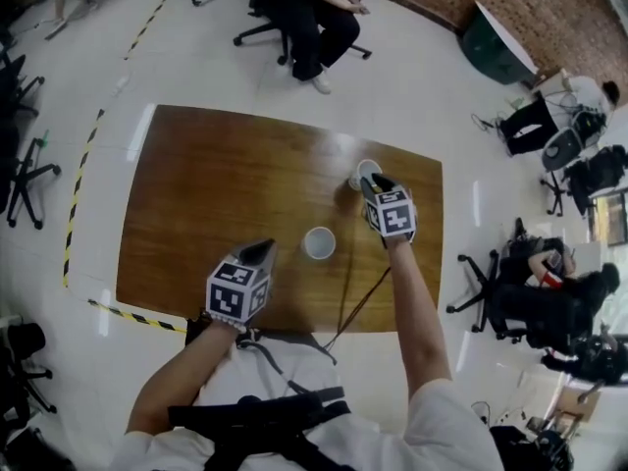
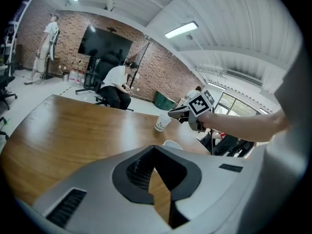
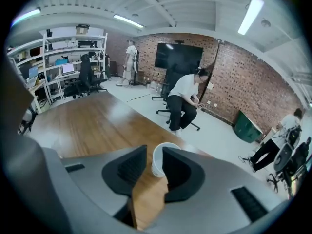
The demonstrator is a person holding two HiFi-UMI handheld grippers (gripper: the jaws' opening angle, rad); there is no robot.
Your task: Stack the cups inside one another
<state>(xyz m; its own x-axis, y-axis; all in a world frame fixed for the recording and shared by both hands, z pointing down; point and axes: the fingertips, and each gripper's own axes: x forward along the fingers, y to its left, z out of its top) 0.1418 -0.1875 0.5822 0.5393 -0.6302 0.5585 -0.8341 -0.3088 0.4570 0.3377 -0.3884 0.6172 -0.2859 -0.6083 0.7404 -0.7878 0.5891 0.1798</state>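
**Head view: a tip-over waiting to happen**

Left gripper [image 1: 263, 250] hangs over the near side of the table [image 1: 186, 184], jaws apart and holding nothing. The near cup [image 1: 319, 243] stands upright just beyond it, mid-table; the far cup [image 1: 365, 173] stands upright close to the far edge. The right gripper [image 1: 374, 184] has its jaws spread wide either side of that far cup's rim, pads not yet pressing. Closing off-centre would probably push the light cup over, or off the edge; a hard squeeze might buckle its thin wall.
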